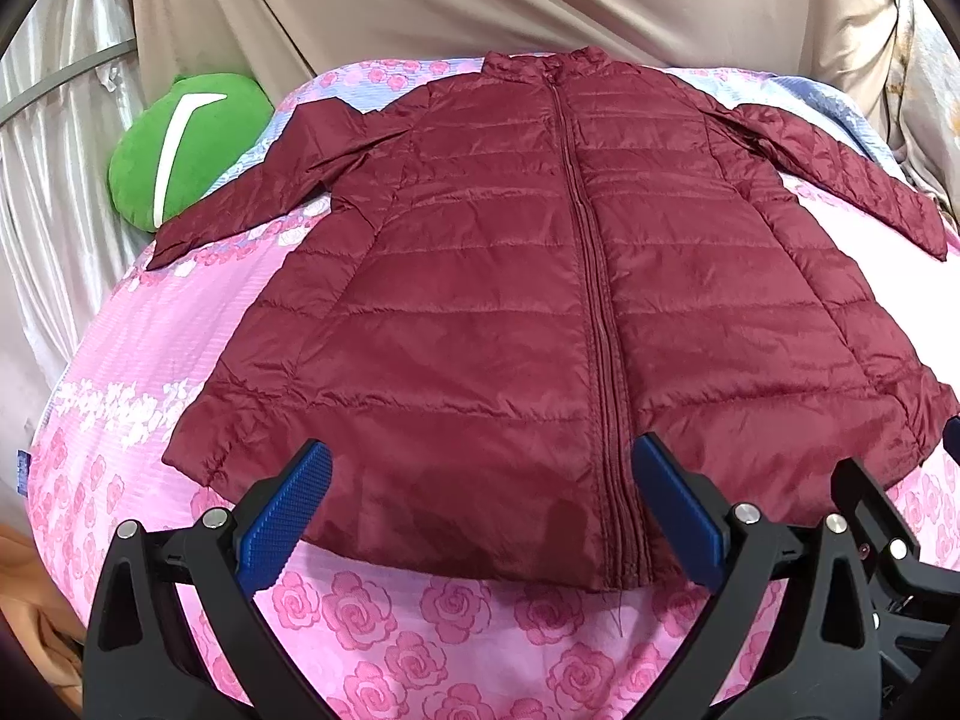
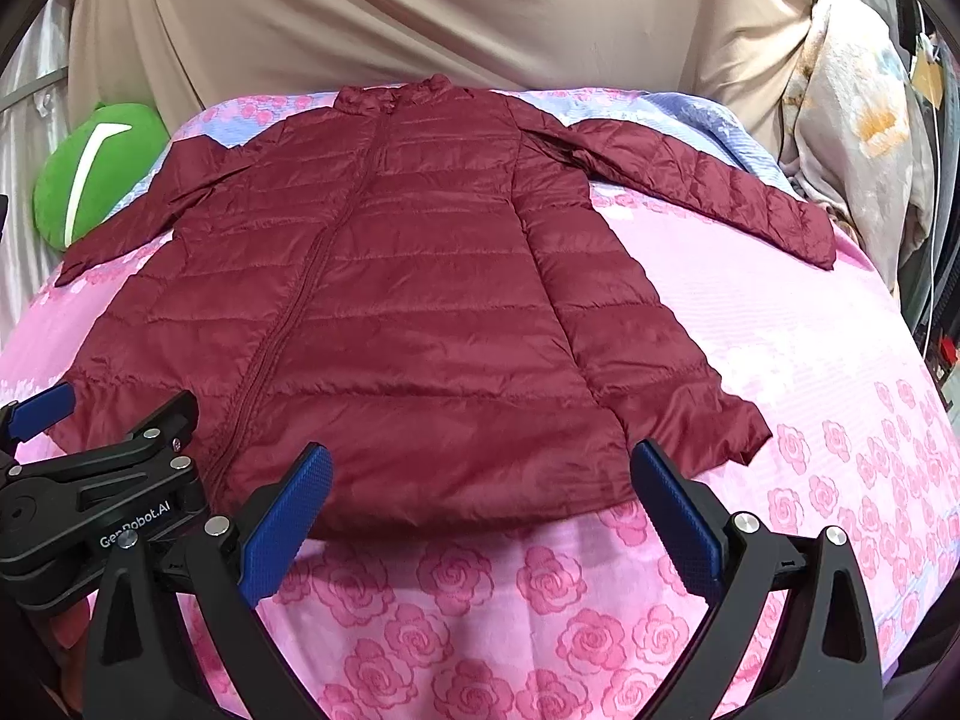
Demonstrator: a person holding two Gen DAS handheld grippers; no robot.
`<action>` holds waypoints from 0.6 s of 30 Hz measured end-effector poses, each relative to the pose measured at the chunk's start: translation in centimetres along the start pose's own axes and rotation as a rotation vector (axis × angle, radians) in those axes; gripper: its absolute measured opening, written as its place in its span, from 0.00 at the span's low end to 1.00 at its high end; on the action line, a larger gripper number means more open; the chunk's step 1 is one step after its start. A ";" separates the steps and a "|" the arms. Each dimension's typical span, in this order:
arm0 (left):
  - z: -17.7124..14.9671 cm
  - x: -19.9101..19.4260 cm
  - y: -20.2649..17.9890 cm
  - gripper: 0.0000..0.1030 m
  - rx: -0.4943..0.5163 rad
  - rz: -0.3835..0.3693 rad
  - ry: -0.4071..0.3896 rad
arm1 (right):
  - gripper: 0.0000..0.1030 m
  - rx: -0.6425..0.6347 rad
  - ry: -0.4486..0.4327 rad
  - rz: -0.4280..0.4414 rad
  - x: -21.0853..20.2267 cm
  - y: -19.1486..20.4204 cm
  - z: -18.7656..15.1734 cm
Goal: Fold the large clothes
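Observation:
A maroon quilted puffer jacket lies flat and zipped on the pink rose-print bedspread, collar far, hem near, both sleeves spread out. It also shows in the right wrist view. My left gripper is open and empty, hovering just above the hem near the zipper's lower end. My right gripper is open and empty above the hem's right part. The left gripper's body shows at the left of the right wrist view.
A green plush cushion lies at the bed's far left, by the left sleeve. A beige draped cloth hangs behind the bed. Pale curtains hang at the left. Hanging fabric and cables stand at the right.

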State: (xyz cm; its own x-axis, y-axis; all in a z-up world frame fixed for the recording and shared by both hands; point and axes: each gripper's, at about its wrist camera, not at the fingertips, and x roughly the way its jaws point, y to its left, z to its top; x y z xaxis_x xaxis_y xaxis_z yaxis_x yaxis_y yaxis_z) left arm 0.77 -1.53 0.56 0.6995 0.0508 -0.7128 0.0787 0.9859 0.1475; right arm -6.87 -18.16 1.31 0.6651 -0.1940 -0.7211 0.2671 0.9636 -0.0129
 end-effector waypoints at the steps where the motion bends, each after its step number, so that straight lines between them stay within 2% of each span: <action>1: -0.1 0.0 0.0 0.95 0.001 -0.001 0.001 | 0.95 0.000 0.001 -0.001 -0.1 -0.1 -0.2; 18: -0.5 -0.3 -0.7 0.95 0.018 -0.004 0.001 | 0.95 0.010 0.008 -0.016 -0.3 -0.7 -0.6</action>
State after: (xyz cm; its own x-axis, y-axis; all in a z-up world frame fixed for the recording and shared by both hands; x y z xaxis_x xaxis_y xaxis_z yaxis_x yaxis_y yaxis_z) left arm 0.17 -2.17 0.33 0.6984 0.0474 -0.7141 0.0944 0.9830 0.1575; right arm -7.67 -18.63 1.14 0.6550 -0.2075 -0.7266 0.2843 0.9586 -0.0175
